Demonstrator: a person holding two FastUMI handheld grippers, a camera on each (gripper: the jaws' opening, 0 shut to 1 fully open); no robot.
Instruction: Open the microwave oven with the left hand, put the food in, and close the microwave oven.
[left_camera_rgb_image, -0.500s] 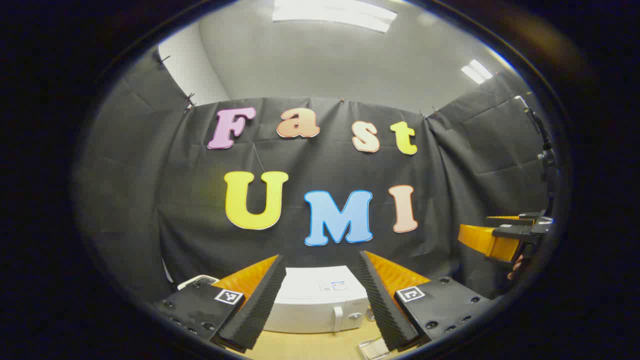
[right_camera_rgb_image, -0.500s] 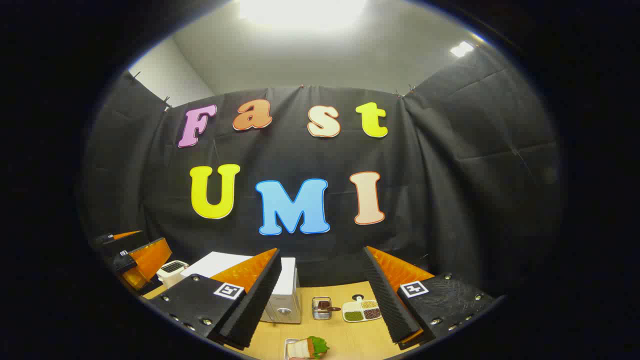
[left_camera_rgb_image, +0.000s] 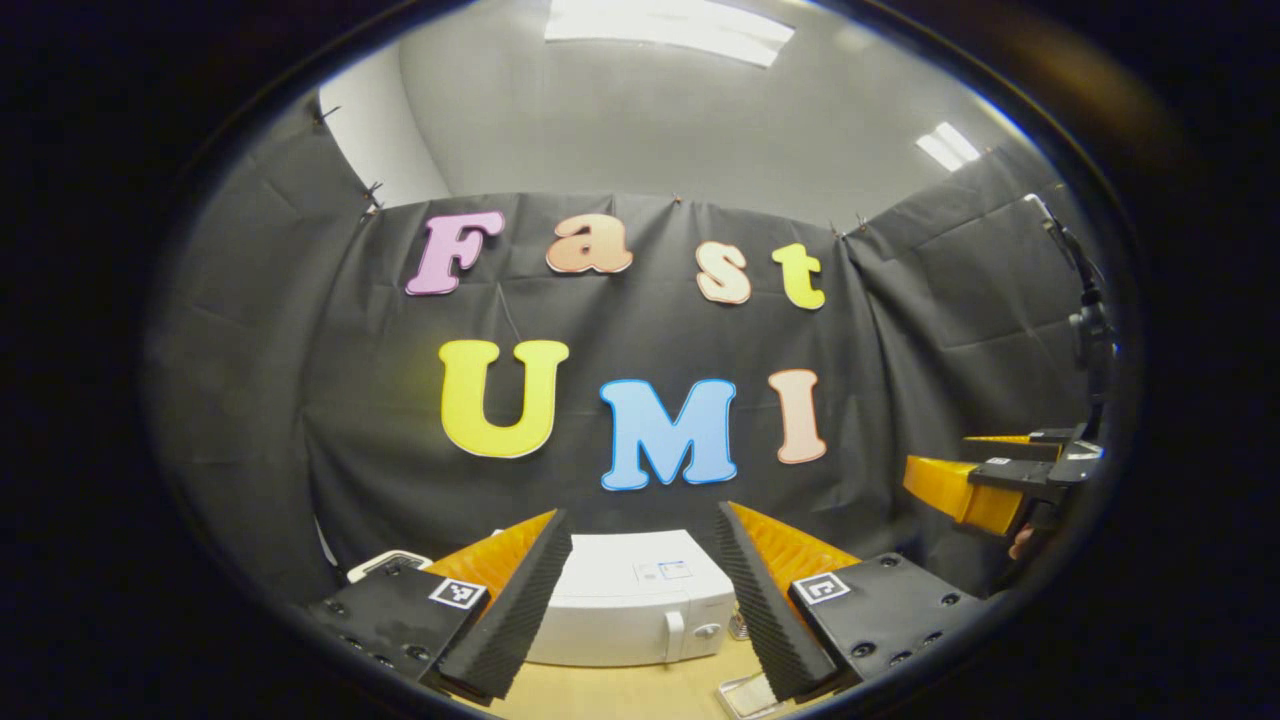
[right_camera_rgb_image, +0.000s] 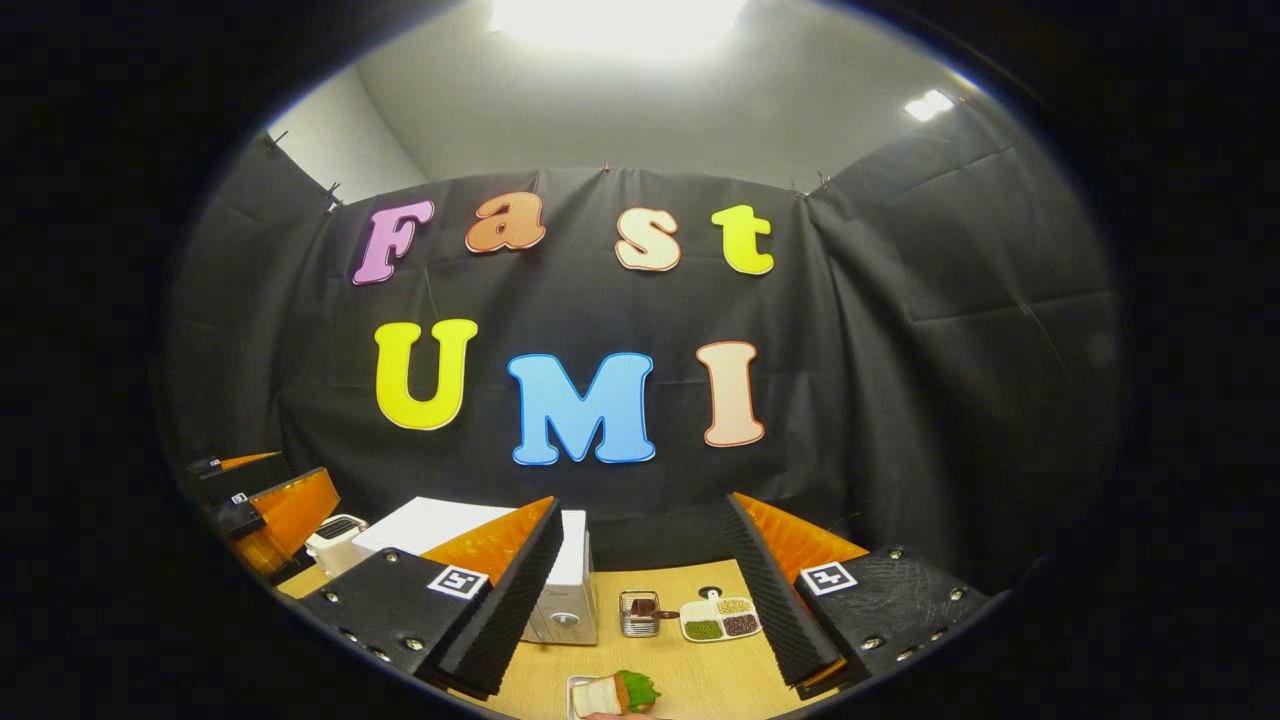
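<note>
A white microwave (left_camera_rgb_image: 630, 600) stands on the wooden table (left_camera_rgb_image: 620, 690) straight ahead of my left gripper (left_camera_rgb_image: 642, 512), its door shut and its handle (left_camera_rgb_image: 675, 635) at the right of the front. The left gripper is open, held above the table with nothing between its fingers. In the right gripper view the microwave (right_camera_rgb_image: 572, 565) is ahead to the left. The food, a sandwich with green lettuce (right_camera_rgb_image: 615, 692), lies on a small plate at the bottom edge. My right gripper (right_camera_rgb_image: 643, 500) is open and empty above it. Each gripper appears in the other's view: right gripper (left_camera_rgb_image: 985, 480), left gripper (right_camera_rgb_image: 265, 505).
A white toaster (right_camera_rgb_image: 335, 540) stands left of the microwave. Right of the microwave are a small metal basket (right_camera_rgb_image: 640, 613) and a divided dish of beans (right_camera_rgb_image: 720, 618). A clear tray (left_camera_rgb_image: 745, 695) lies near the table's front. Black cloth walls close the booth.
Both views have drifted slightly; in the right gripper view the table things sit a little higher. Both grippers stay open and empty.
</note>
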